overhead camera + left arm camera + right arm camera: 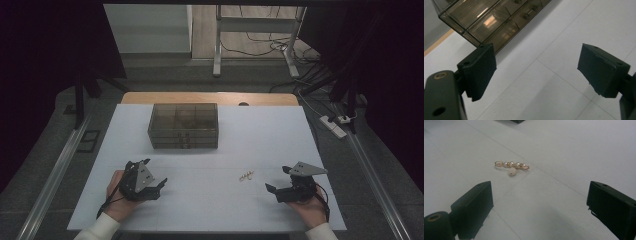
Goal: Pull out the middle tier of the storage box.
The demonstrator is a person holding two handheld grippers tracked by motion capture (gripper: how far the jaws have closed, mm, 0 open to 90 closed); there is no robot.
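Note:
A small gold pin with pearls [246,175] lies on the white table top [210,205], right of centre; in the right gripper view the pin [511,166] rests ahead of the jaws and a little to their left. My right gripper [277,179] [544,205] stands open to the pin's right, holding nothing. A smoky clear drawer box [183,125] [491,20] sits at the back middle, its drawers pushed in. Near the front left, my left gripper [156,172] [537,72] is open and empty, pointing toward the box.
A wooden table edge [210,97] shows behind the white top. On the floor, metal rails [55,175] run along both sides; a power strip [332,126] with cables lies at the right. A desk frame [255,40] stands farther back.

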